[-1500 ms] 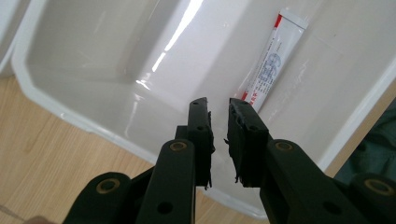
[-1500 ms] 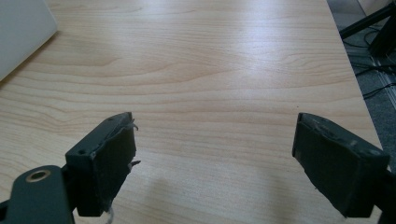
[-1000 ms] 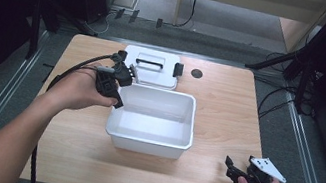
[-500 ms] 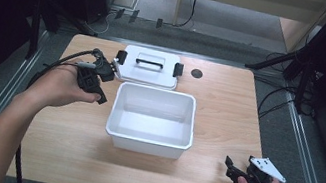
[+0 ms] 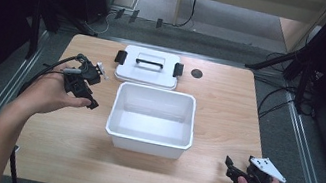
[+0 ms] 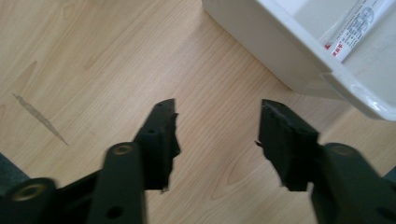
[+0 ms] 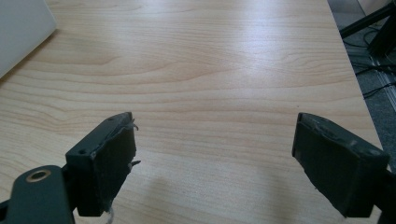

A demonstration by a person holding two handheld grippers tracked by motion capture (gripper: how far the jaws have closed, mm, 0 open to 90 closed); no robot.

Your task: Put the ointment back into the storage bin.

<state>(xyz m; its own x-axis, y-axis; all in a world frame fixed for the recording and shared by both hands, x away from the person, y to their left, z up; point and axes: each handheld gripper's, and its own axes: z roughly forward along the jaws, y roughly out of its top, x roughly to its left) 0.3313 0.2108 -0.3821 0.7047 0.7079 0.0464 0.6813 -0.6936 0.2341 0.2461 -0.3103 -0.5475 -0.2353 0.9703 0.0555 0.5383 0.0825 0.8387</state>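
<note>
A white plastic tub (image 5: 147, 143) stands open and empty in the middle of the wooden table (image 5: 66, 140). Its white lid (image 5: 148, 71), with a handle and black clips, lies flat just behind it. A hand holds my left gripper (image 5: 90, 101) left of the tub, apart from it. In the left gripper view this gripper (image 6: 217, 109) is open over bare wood, with the tub's wall (image 6: 280, 51) at the upper right. My right gripper (image 5: 231, 170) rests near the table's front right corner. It is open in the right gripper view (image 7: 215, 121), with nothing between the jaws.
A small black round spot (image 5: 197, 73) sits on the table right of the lid. A printed label (image 6: 355, 28) lies on the tub's floor. The tub's corner (image 7: 21, 32) shows at the upper left of the right gripper view. Cables and dark stands surround the table.
My left gripper has moved left and toward the person, away from the tub's back left corner. The right gripper has stayed still.
</note>
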